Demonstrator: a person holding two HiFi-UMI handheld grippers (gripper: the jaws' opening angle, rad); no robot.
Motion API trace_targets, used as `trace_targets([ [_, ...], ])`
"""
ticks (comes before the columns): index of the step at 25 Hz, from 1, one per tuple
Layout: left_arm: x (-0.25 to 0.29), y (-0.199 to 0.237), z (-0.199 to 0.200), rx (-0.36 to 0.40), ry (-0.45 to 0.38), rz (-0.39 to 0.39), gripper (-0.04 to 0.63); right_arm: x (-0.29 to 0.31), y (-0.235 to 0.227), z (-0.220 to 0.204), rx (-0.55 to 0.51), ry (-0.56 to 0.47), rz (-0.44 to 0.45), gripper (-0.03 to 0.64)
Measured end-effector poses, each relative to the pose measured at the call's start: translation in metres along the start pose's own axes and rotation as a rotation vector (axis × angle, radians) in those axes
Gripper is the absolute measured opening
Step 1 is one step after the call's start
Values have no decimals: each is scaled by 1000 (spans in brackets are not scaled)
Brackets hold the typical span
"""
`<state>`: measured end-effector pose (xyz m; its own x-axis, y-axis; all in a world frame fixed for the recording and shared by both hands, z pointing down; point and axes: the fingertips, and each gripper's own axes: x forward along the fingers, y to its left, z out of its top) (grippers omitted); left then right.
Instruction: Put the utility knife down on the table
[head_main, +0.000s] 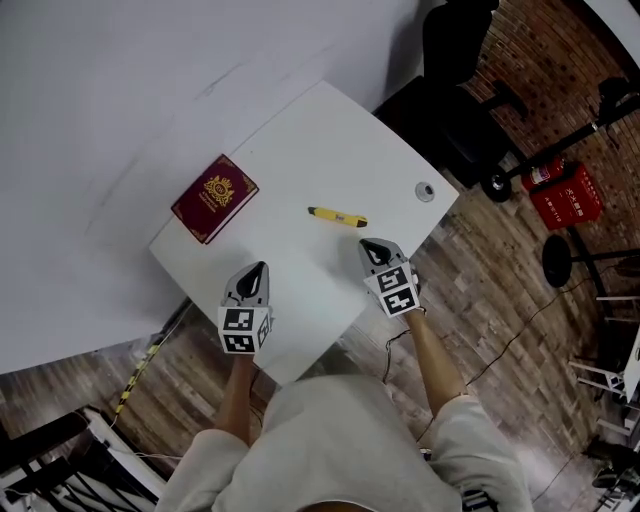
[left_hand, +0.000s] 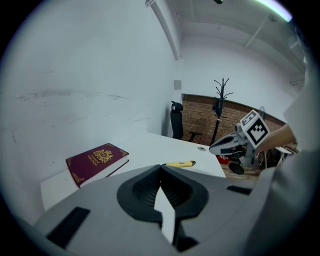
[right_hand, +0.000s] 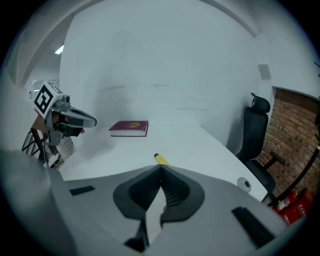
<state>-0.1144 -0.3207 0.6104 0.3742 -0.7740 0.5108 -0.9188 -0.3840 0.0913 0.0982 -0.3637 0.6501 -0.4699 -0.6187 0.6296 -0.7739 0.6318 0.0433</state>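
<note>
Maroon book (head_main: 214, 198), gold crest, lies flat at left of white bench (head_main: 300, 130). Left hand-held gripper (head_main: 259, 268): jaws closed together, nothing between them, over bench's near edge. Utility knife (head_main: 337, 216): slim yellow body, dark at the ends, lying flat mid-bench, nothing touching it. Right hand-held gripper (head_main: 367, 244): jaws closed, empty, near knife but apart.

utility knife (head_main: 337, 216) yellow | book (head_main: 214, 198) maroon, gold crest | table (head_main: 330, 150) white
</note>
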Motion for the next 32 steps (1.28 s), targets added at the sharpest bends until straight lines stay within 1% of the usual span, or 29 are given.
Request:
trace_targets([
  [5, -10, -7, 19, 27, -39, -7, 6, -38, 0, 8, 87, -92, -64, -2],
  [8, -17, -12, 31, 57, -61, -8, 6, -58, -1, 11, 113, -135, -105, -2],
  [21, -52, -24, 72, 106, -167, 13, 6, -128, -12, 46, 98, -294, -220, -2],
  [26, -59, -24, 88, 120, -203, 19, 6, -141, -15, 58, 99, -333, -249, -2],
  [32, -66, -34, 104, 134, -234, 16, 6, -157, -20, 66, 97, -364, -269, -2],
])
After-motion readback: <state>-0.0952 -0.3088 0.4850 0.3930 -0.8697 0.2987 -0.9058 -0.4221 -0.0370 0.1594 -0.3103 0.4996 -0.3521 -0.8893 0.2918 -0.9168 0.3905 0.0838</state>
